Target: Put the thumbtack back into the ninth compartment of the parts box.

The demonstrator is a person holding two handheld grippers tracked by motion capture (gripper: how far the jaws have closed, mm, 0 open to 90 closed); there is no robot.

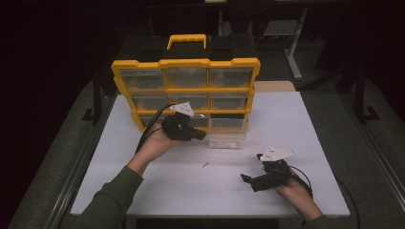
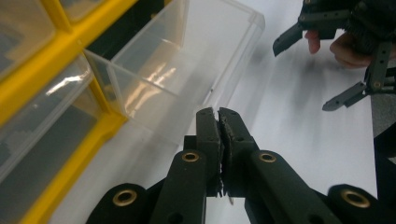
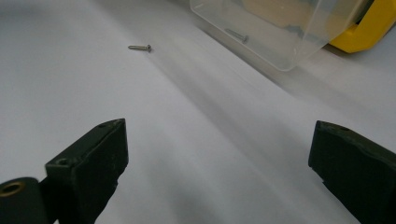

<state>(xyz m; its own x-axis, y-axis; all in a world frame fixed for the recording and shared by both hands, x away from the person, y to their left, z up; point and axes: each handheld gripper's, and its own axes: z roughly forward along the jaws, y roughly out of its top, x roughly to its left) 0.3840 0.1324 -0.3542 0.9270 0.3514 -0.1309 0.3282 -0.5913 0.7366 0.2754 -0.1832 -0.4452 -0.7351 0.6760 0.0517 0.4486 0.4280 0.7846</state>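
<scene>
Clear plastic is forming the pulled-out drawer [image 1: 228, 138] sitting at the middle of the high view, at the foot of the yellow organizer [image 1: 186, 90]. The left gripper [image 2: 218, 122] is hovering just short of that drawer, low in its own view, jaws pressed together with nothing visibly between them. The right gripper [image 1: 248, 179] is resting at the lower right, its jaws standing wide and empty. One screw [image 3: 140, 47] is lying on the white table [image 1: 286, 124], upper left in the right gripper view; another [image 3: 237, 35] is lying inside the drawer.
</scene>
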